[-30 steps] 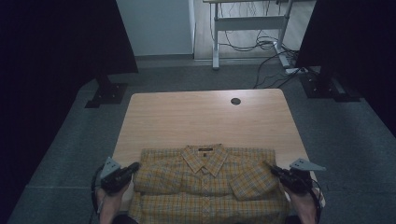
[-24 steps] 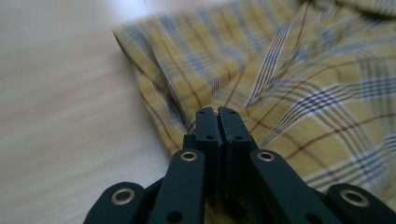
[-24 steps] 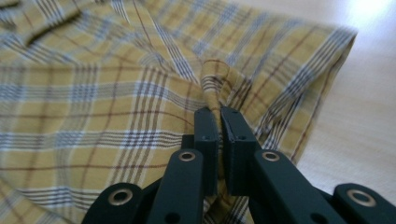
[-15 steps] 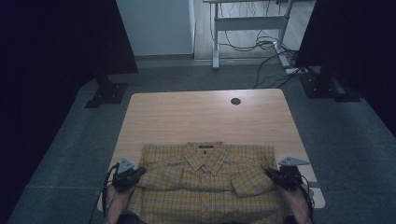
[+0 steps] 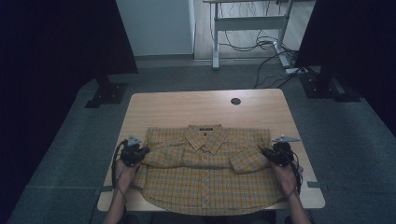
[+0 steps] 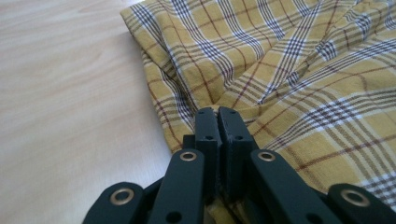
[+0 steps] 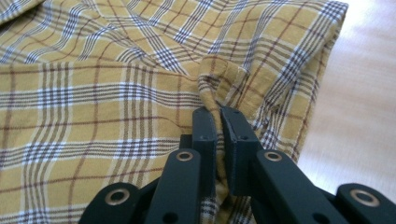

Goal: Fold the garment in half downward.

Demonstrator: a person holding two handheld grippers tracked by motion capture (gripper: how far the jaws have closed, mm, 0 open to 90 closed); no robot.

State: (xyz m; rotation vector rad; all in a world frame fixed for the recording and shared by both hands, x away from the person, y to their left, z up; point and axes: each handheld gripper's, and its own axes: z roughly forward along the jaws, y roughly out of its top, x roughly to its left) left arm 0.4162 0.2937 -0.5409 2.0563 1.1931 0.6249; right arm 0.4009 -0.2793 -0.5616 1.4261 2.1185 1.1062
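A yellow plaid shirt (image 5: 205,172) lies face up on the near half of the wooden table (image 5: 187,109), collar toward the far side, both sleeves folded in over the chest. My left gripper (image 5: 140,153) is shut on the shirt's left edge, pinching a fold of plaid cloth (image 6: 219,93) between its jaws (image 6: 217,112). At the shirt's right edge my right gripper (image 5: 267,153) is shut on a bunched sleeve cuff (image 7: 219,79), the cloth caught between its jaws (image 7: 218,112). A hand holds each gripper from the near side.
A round cable hole (image 5: 236,101) sits near the table's far right. Bare wood stretches across the far half. The shirt hem hangs slightly over the front edge. Beyond the table stand black screen stands (image 5: 107,91), a desk frame and floor cables (image 5: 266,46).
Both grippers have slid toward the person along the shirt's sides, drawing the shirt nearer the front edge, and stayed shut on the cloth.
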